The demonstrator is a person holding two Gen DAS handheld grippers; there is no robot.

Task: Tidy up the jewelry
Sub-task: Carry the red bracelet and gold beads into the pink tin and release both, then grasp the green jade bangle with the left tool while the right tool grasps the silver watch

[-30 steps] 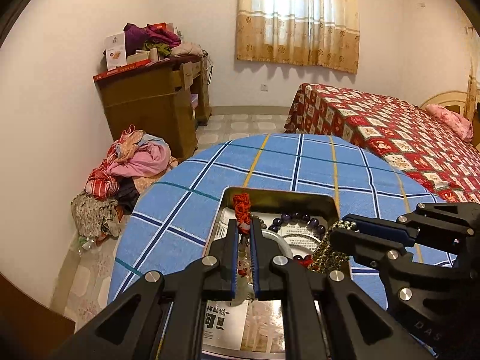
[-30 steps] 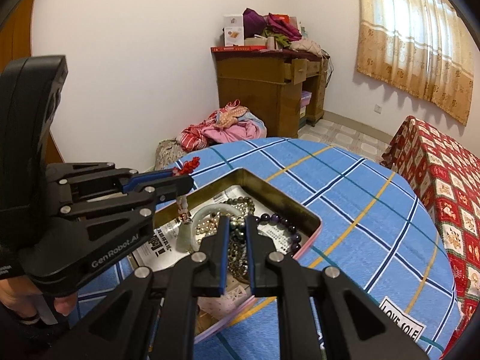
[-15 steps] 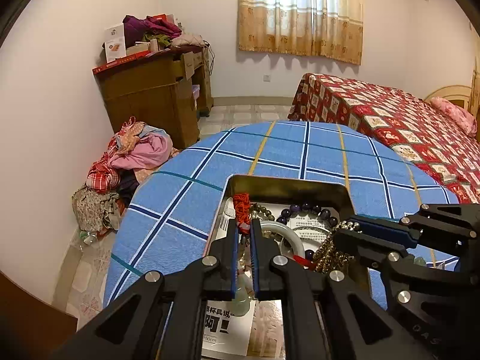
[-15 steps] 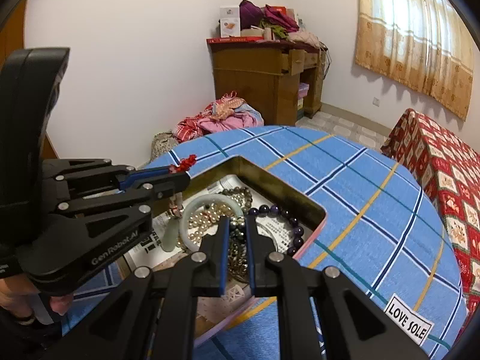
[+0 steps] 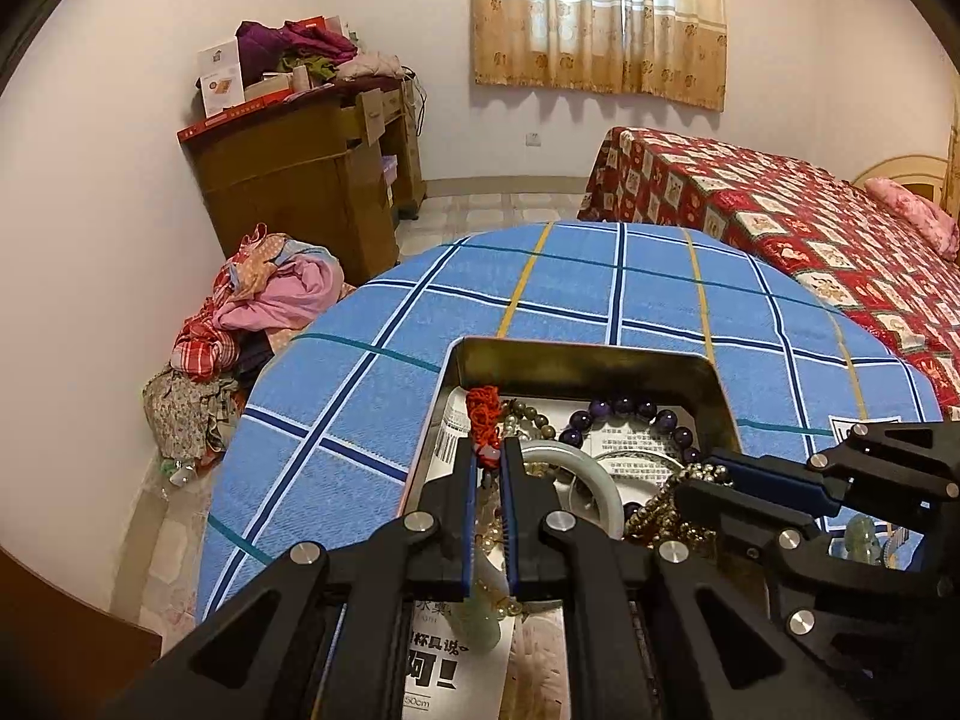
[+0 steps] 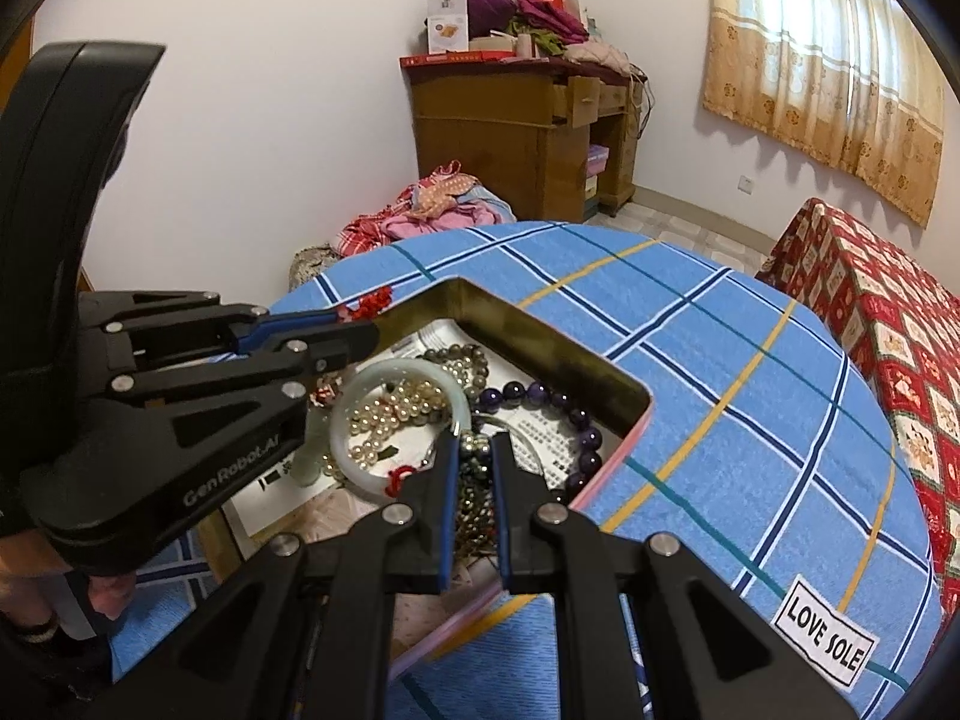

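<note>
Plain white walls (image 5: 108, 192) enclose a room with a pale tiled floor (image 5: 480, 210), lit by daylight through a beige patterned curtain (image 5: 600, 18) over the window. A brown wooden desk (image 5: 300, 180) piled with boxes and folded clothes (image 5: 300, 54) stands against the wall, with a heap of pink and red laundry (image 5: 258, 312) on the floor beside it. A bed under a red patchwork-print cover (image 5: 780, 216) stands on the right, with a pink pillow (image 5: 912, 222) at its far end.
</note>
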